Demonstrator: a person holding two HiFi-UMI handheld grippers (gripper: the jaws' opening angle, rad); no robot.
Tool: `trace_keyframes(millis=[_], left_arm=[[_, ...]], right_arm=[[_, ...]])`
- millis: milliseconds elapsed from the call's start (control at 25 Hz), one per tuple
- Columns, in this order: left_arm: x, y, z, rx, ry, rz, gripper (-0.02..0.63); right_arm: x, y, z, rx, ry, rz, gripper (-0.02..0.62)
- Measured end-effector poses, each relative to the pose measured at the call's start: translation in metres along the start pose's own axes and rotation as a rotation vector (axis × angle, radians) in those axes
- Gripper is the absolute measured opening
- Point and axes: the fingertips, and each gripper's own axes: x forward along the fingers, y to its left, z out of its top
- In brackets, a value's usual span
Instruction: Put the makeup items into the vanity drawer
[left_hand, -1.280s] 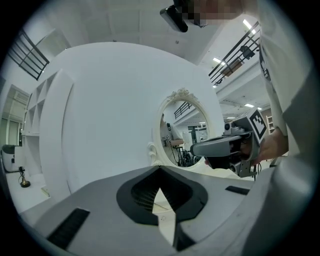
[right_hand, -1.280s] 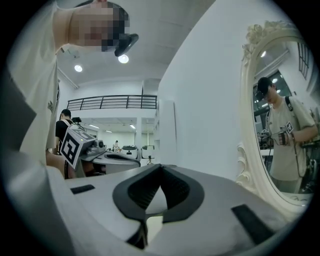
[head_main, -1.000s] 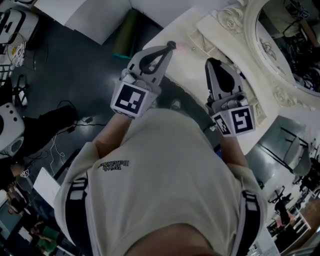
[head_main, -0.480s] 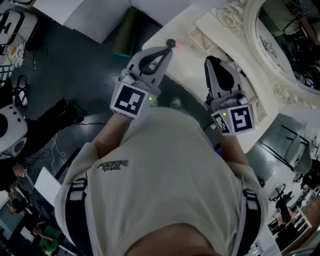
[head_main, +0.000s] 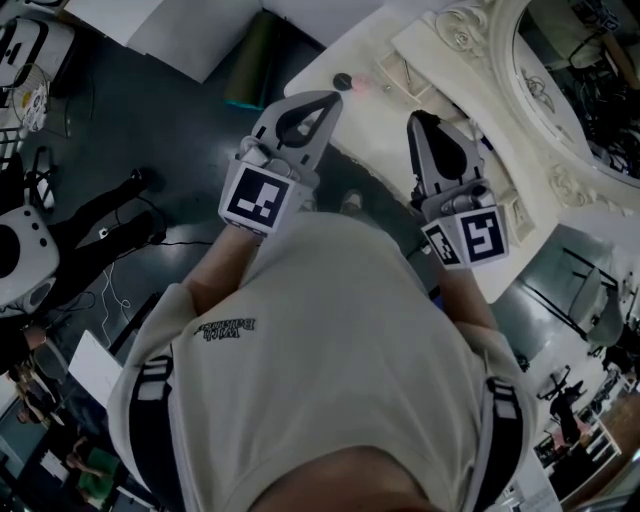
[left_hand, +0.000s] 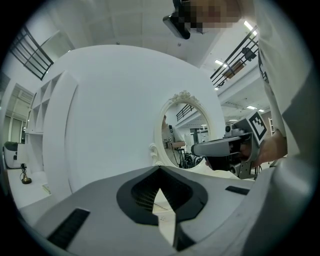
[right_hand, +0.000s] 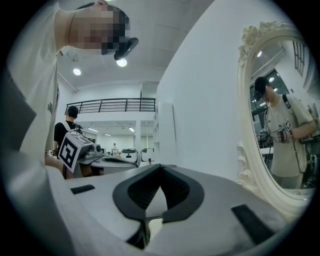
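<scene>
Shifted since earlier: only bystander's dark-clad legs (head_main: 105, 205) at nine o'clock; grey left gripper (head_main: 333, 98) and grey right gripper (head_main: 419, 119) pressed together, empty; small black round makeup item (head_main: 342, 80) at twelve o'clock on white vanity top (head_main: 378, 125), liable to roll off if nudged by closed tips.

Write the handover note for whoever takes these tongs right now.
Left tongs: shut, empty, at the edge of the vanity top.
Right tongs: shut, empty, alongside, nearer the mirror.
Things: a dark round item and a pink item lie on the vanity top just past the left tongs; too small to identify. Drawer not in view.
Done: nothing shown as stowed.
Left: open the drawer, pick up the items, put them in.
</scene>
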Motion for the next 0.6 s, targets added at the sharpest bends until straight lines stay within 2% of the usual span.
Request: trace_keyframes(millis=[240,600], left_arm=[[0.001,0.008,-0.014,-0.029,0.032,0.025,0.014],[0.013,0.043,-0.015,-0.043,0.002,0.086,0.014]], right_arm=[[0.009,-0.001,-0.013,-0.012,0.043,0.015,0.002],[0.044,-0.019,-0.017,-0.054,0.078,0.02,0.002]])
